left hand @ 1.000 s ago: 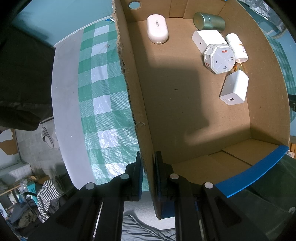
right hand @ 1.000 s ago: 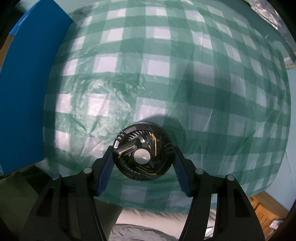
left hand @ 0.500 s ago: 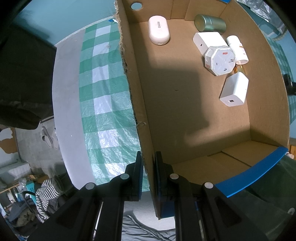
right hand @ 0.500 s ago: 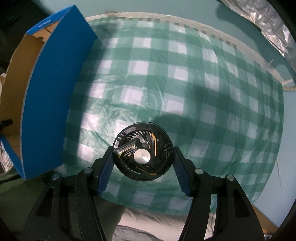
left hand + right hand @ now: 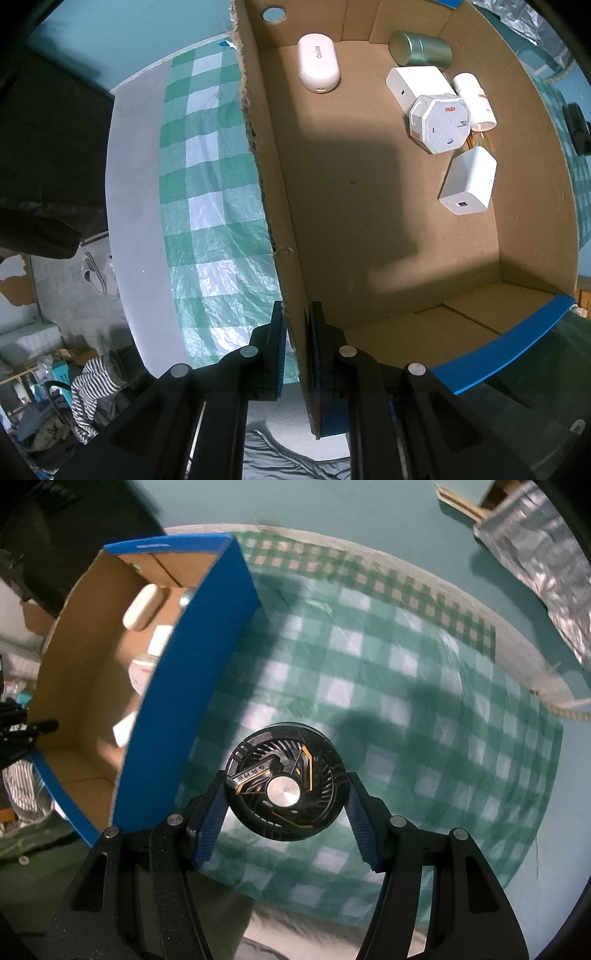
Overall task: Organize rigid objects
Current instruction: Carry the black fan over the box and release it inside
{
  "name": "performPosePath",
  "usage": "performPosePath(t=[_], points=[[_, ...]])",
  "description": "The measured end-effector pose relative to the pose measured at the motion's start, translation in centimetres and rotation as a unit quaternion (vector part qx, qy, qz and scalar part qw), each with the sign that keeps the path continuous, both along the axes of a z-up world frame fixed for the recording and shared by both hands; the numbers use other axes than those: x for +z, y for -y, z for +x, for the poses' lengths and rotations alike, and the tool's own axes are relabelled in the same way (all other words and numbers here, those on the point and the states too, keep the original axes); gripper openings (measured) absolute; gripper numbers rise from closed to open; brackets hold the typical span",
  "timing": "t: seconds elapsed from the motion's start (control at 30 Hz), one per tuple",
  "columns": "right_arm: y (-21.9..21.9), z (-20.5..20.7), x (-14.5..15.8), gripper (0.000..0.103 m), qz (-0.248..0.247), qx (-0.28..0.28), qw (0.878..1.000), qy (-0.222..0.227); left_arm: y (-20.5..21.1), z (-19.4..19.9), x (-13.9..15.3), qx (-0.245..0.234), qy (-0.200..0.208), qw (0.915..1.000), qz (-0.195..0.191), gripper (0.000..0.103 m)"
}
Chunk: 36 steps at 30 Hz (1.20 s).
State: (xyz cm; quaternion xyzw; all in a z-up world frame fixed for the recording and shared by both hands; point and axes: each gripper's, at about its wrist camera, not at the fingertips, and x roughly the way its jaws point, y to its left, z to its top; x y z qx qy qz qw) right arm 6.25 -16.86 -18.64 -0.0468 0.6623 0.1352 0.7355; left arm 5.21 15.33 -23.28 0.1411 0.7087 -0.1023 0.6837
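black fan (image 5: 286, 788) between right jaws

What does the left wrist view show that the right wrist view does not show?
Only the left wrist view: the left gripper clamped on the box wall, the green tin and the octagonal white box lying inside. Only the right wrist view: the right gripper holding the round black fan above the checked cloth. Both: the cardboard box and the white oval case.

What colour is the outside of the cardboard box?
Blue; the box shows it best in the right wrist view.
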Motion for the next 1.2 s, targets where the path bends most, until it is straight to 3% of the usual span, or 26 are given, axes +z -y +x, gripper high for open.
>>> performPosePath(t=[0.57, 1.2], points=[[-7.3, 4.4, 3.1, 0.062, 0.010, 0.103, 0.994, 0.040, -0.3, 0.0, 0.0, 0.008, 0.004, 1.0000, -0.003, 0.013], [-14.2, 7.0, -0.6, 0.061, -0.009, 0.186, 0.982, 0.024, -0.1, -0.1, 0.4, 0.008, 0.008, 0.9999, -0.003, 0.013]])
